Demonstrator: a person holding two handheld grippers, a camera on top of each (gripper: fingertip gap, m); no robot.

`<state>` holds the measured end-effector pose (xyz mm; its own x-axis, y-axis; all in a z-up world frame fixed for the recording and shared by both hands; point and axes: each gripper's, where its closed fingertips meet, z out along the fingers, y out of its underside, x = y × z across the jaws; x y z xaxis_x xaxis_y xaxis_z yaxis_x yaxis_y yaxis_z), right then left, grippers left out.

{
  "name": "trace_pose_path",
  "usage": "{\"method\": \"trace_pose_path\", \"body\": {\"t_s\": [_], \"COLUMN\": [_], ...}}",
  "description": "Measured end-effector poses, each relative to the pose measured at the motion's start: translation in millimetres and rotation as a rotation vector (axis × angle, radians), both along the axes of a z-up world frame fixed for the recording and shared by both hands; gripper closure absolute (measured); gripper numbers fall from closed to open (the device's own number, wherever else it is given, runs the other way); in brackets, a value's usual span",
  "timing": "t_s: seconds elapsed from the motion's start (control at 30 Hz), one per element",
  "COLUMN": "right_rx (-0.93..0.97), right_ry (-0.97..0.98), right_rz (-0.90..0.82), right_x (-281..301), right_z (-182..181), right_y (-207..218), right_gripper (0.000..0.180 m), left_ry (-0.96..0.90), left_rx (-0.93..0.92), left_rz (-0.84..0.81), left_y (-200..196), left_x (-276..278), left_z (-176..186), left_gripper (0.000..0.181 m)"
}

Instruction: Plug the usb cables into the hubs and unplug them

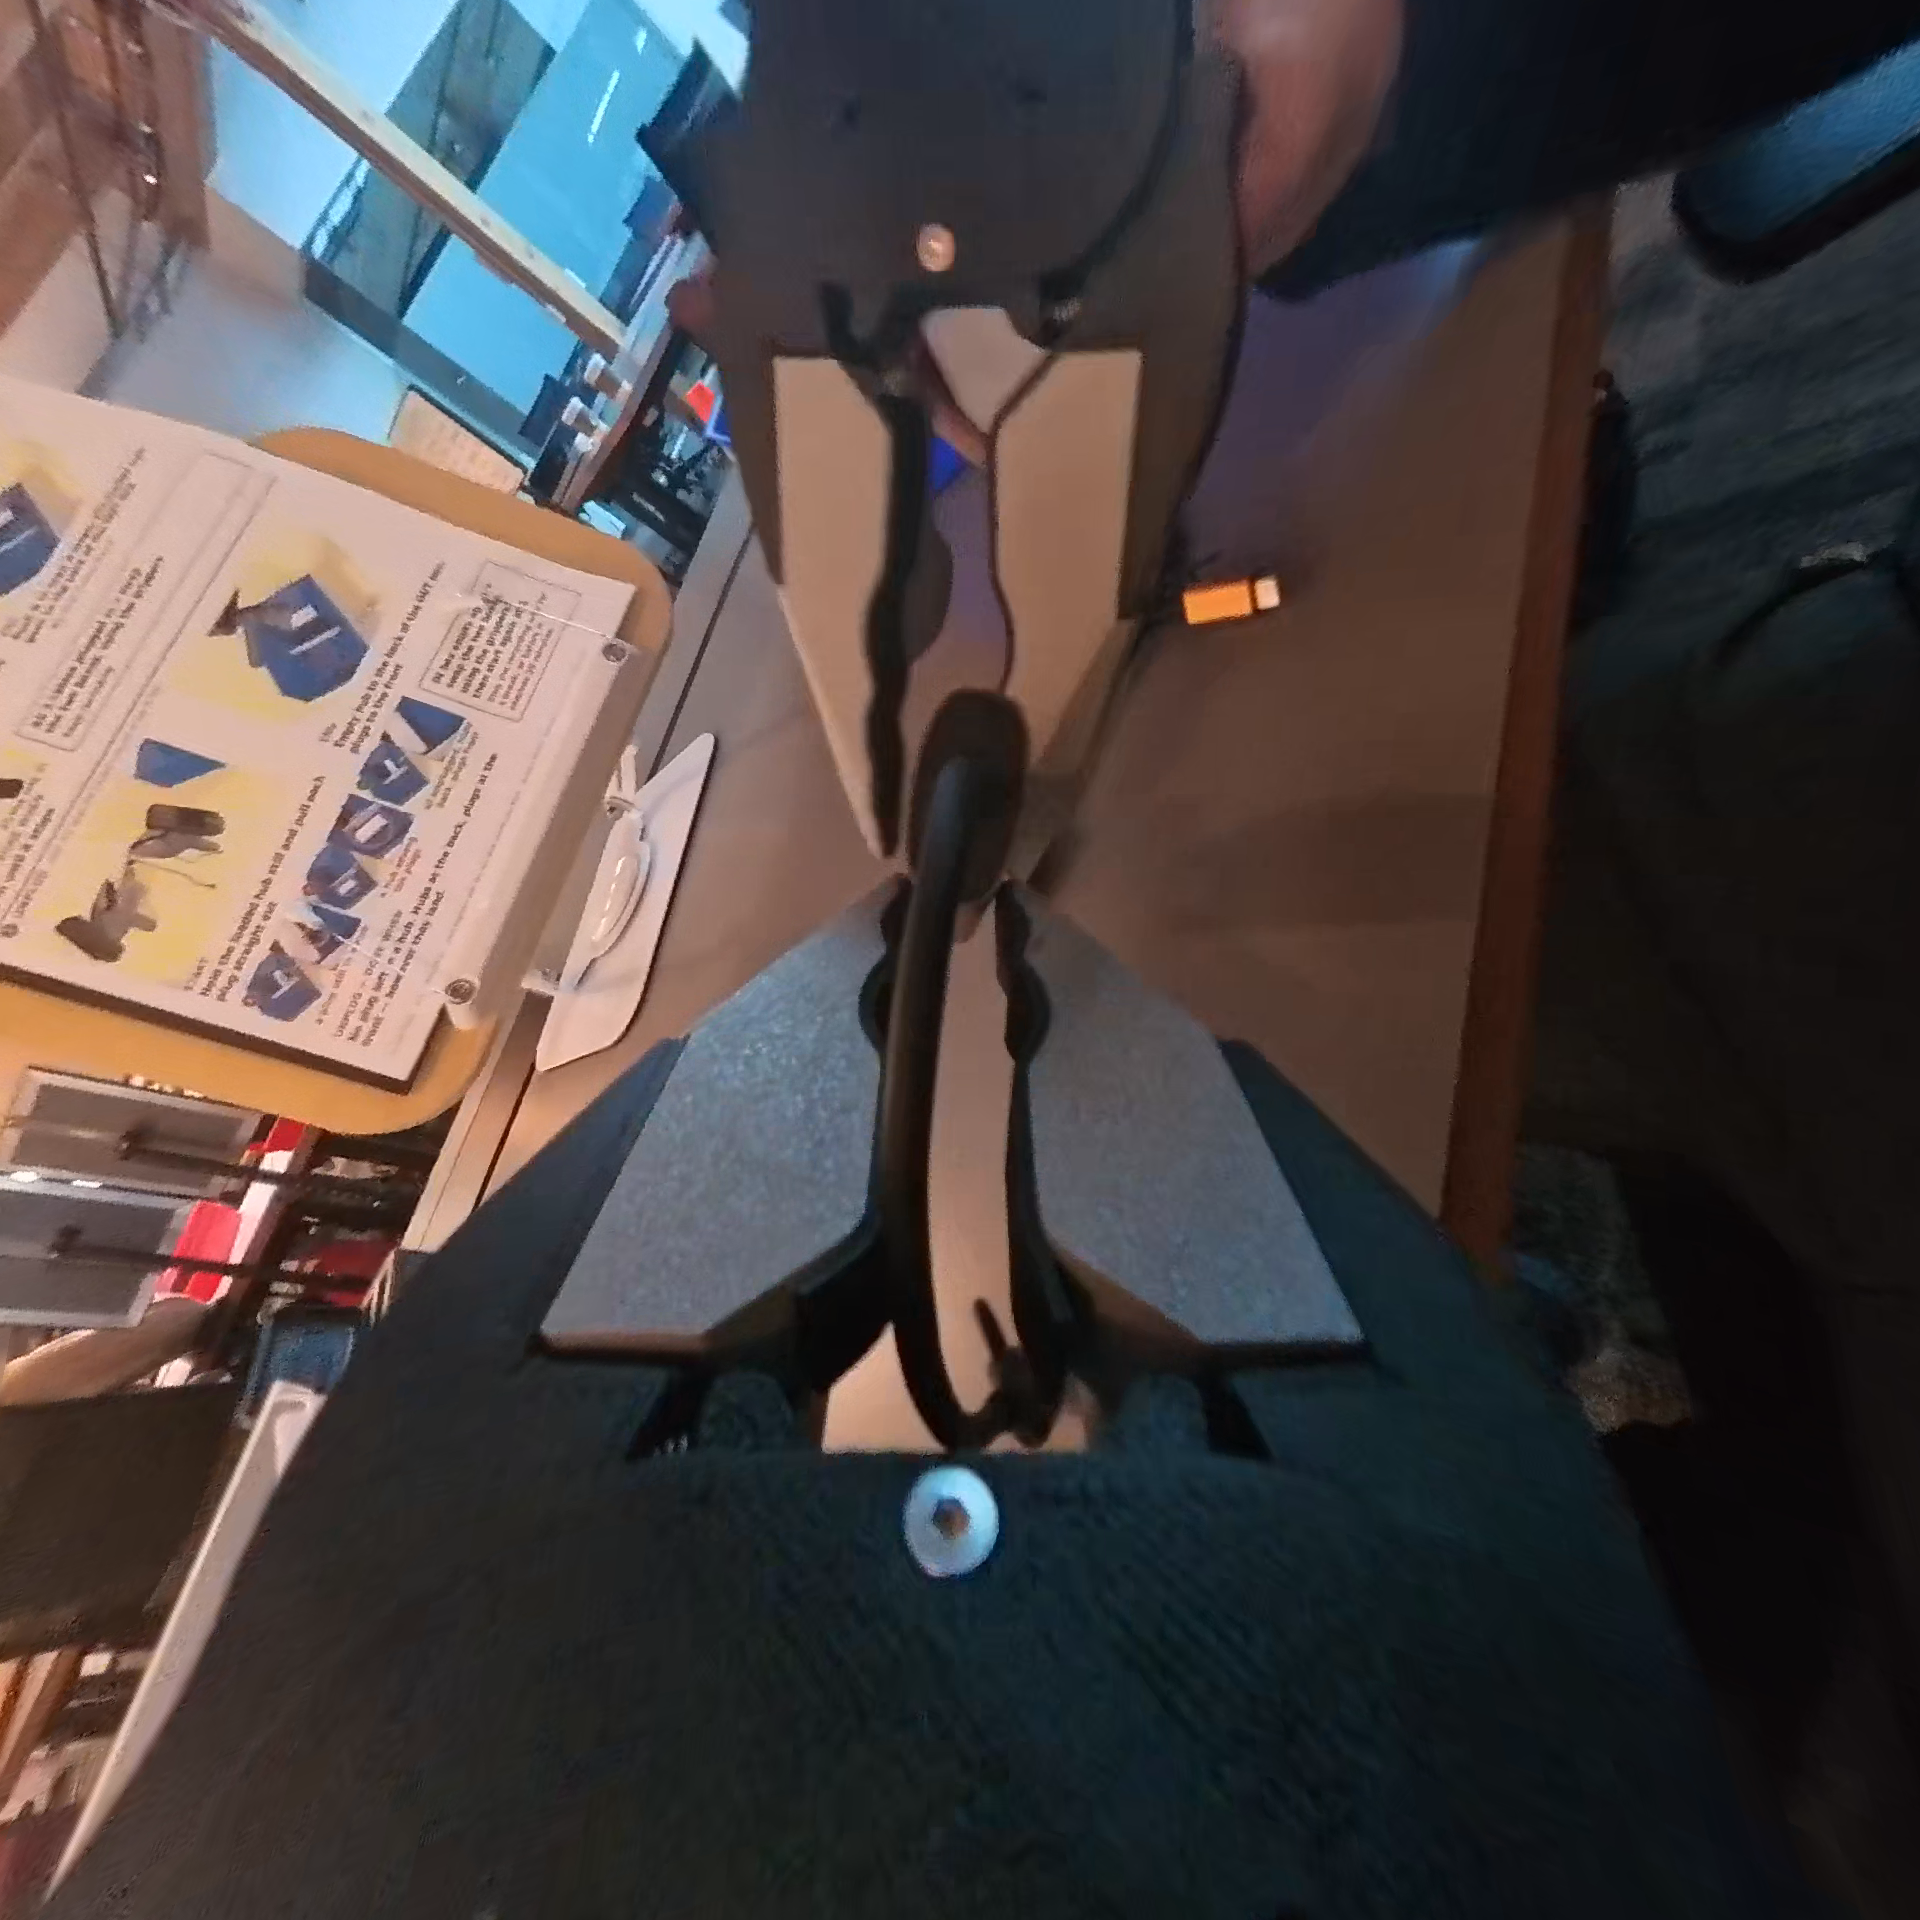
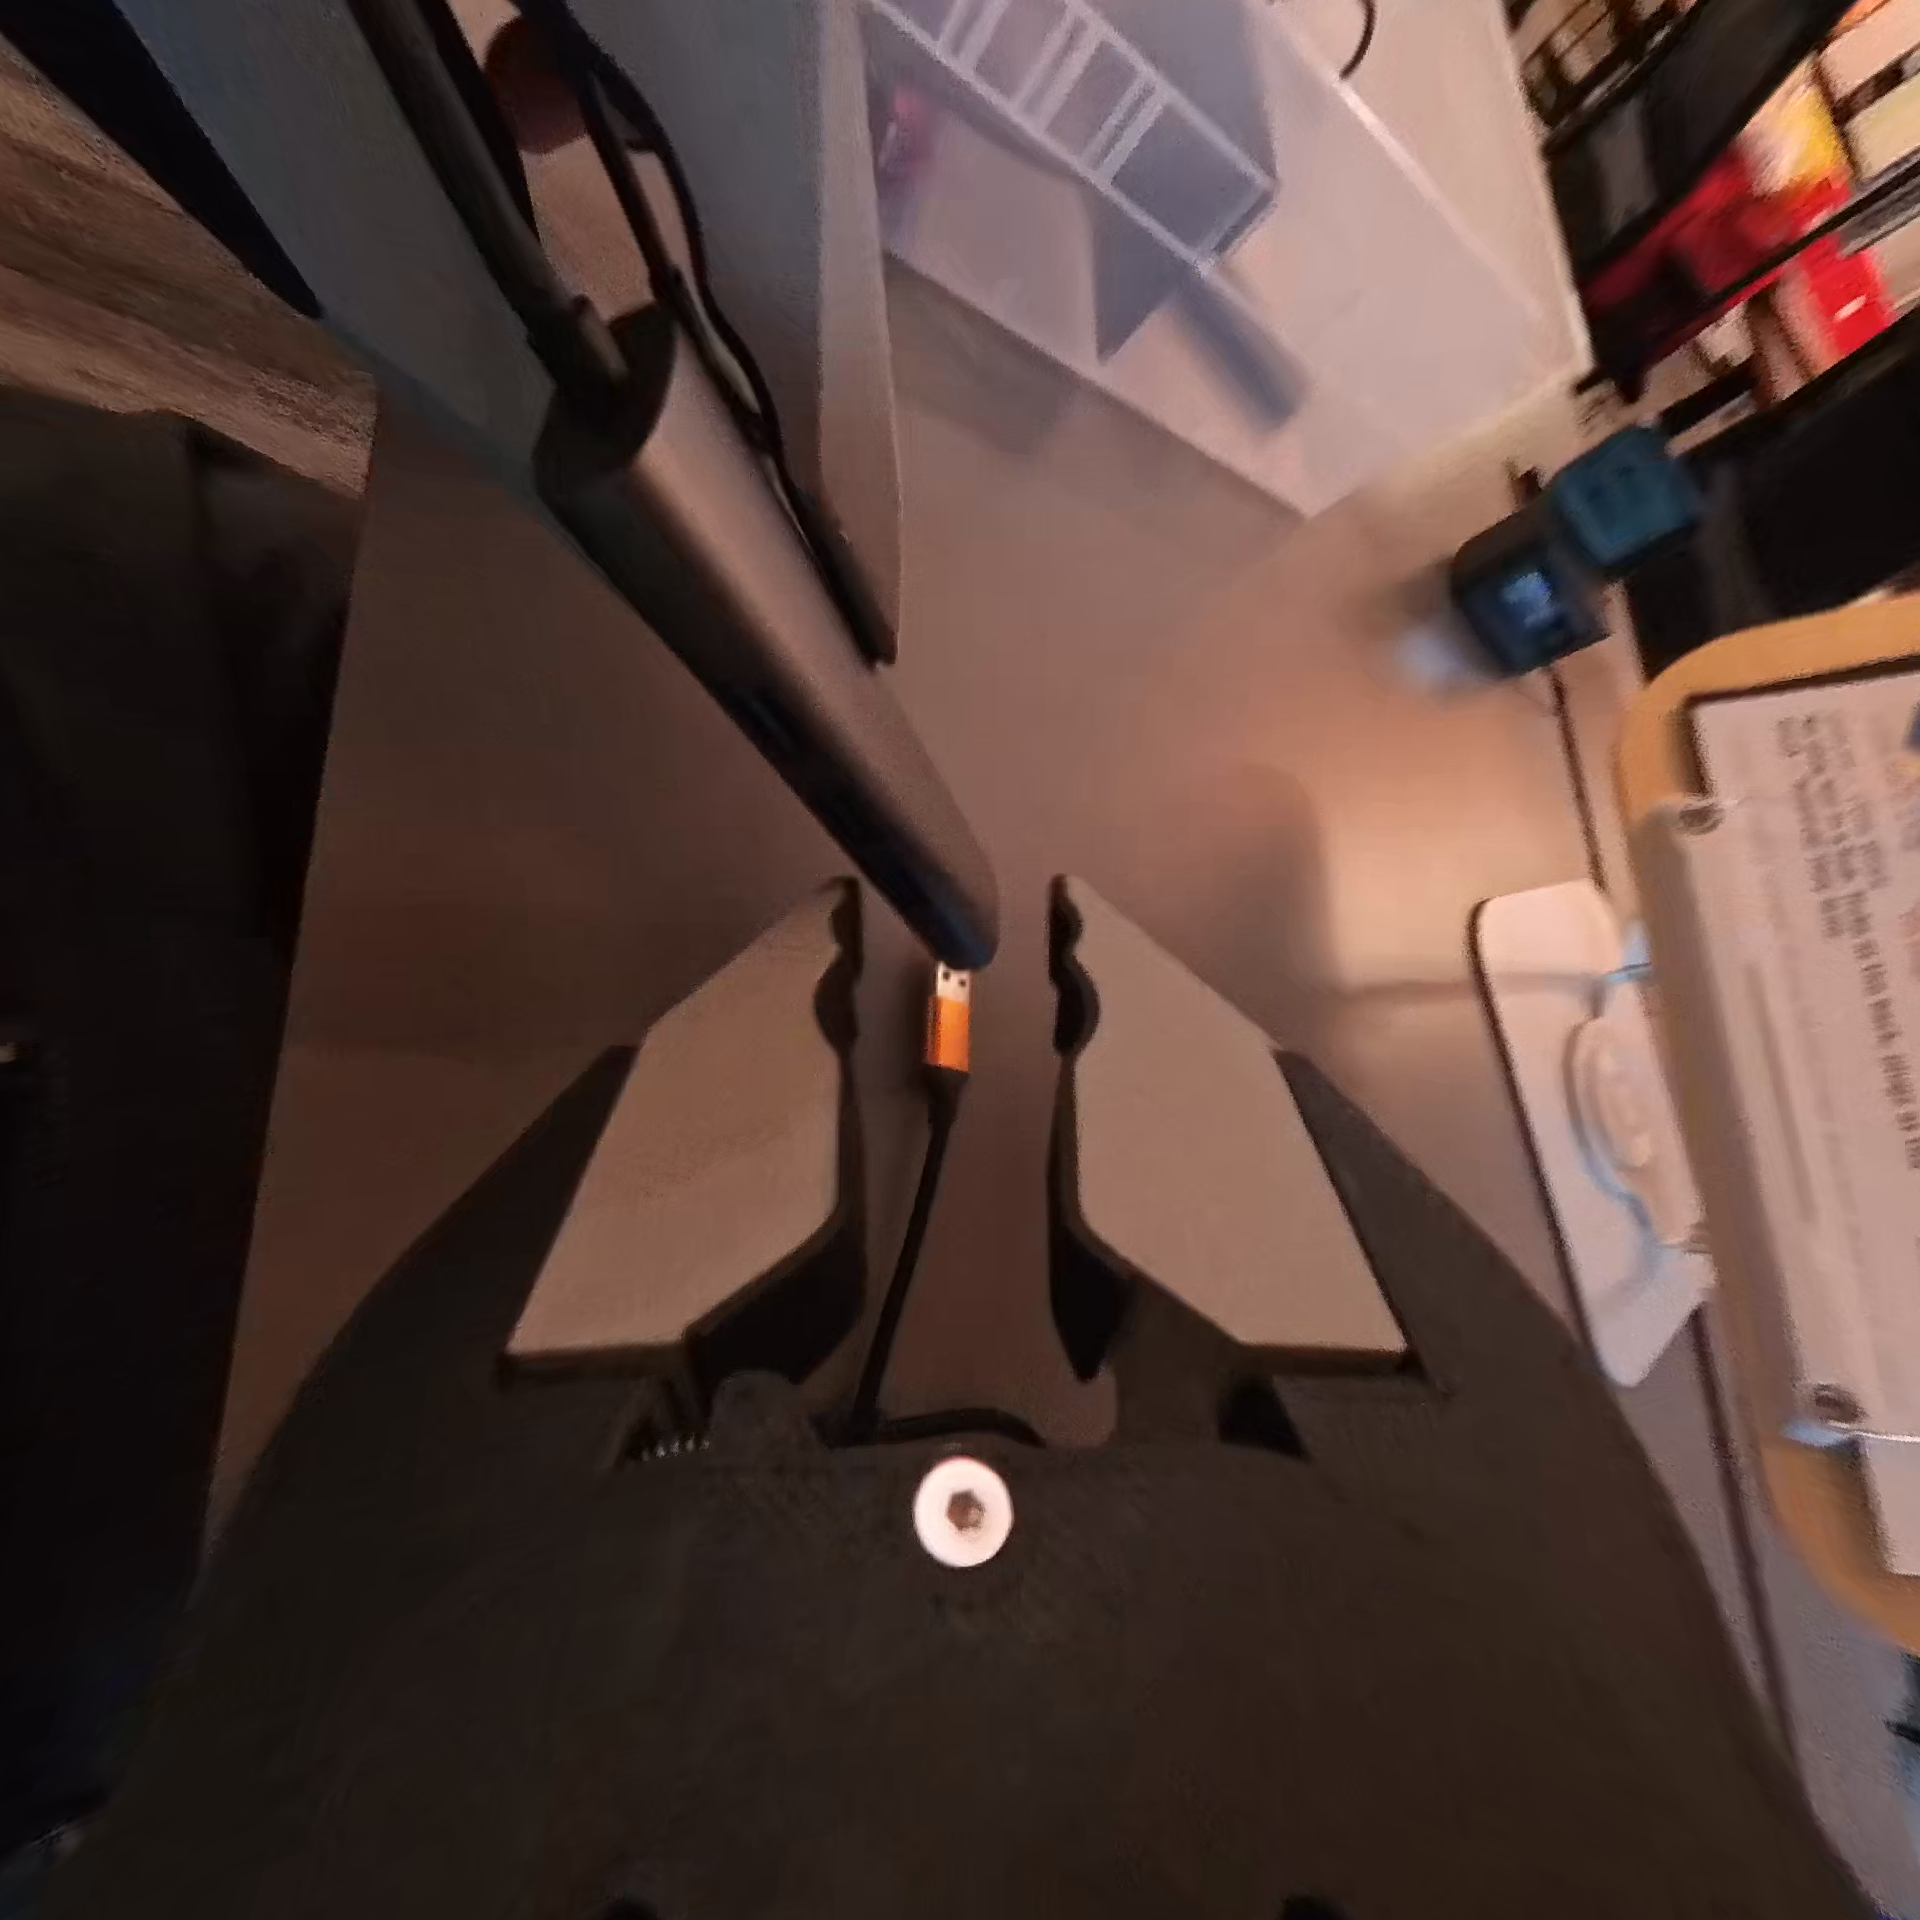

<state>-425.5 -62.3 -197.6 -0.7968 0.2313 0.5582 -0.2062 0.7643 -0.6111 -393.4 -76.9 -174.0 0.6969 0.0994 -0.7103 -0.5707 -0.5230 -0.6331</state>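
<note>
Around hub (image 2: 727,623) cable end: left gripper (image 1: 951,894) jaws pinching grey body, black hub cable (image 1: 914,1091) trailing back between fingers. Hub held tilted above table (image 2: 1195,779). At hub's free tip: orange USB plug (image 2: 951,1023) flat on table, metal end toward hub, contact unclear. Right gripper (image 2: 956,914) jaws spread either side of plug, not touching it. Right of hub: instruction sheet (image 2: 1818,883) on wooden board, printed text and pictures, blurred.

Between my right claw (image 2: 954,904)'s grey, black-edged fingers (image 2: 717,1122) an orange USB plug (image 2: 950,1029) with a silver tip is showing, trailing black cable (image 2: 899,1268); just ahead, a dark grey hub (image 2: 769,665) is gleaming.
</note>
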Motion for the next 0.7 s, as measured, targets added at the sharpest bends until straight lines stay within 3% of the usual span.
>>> {"method": "trace_pose_path", "body": {"t_s": [0.1,0.2,0.43,0.7], "right_rx": [0.043,0.045,0.051,0.048], "right_ry": [0.096,0.120,0.076,0.058], "right_rz": [0.038,0.076,0.099,0.093], "right_x": [5,12,15,14], "right_z": [1,2,-7,-11], "right_y": [-5,-10,-12,-12], "right_gripper": [0.167,0.168,0.168,0.168], "left_ry": [-0.022,-0.049,-0.009,-0.010], "left_rx": [0.028,0.056,-0.116,-0.125], "left_rz": [-0.013,-0.052,0.078,0.085], "left_y": [0,3,6,5], "left_x": [4,11,-7,-8], "left_z": [7,11,-19,-23], "left_gripper": [0.169,0.169,0.166,0.166]}}
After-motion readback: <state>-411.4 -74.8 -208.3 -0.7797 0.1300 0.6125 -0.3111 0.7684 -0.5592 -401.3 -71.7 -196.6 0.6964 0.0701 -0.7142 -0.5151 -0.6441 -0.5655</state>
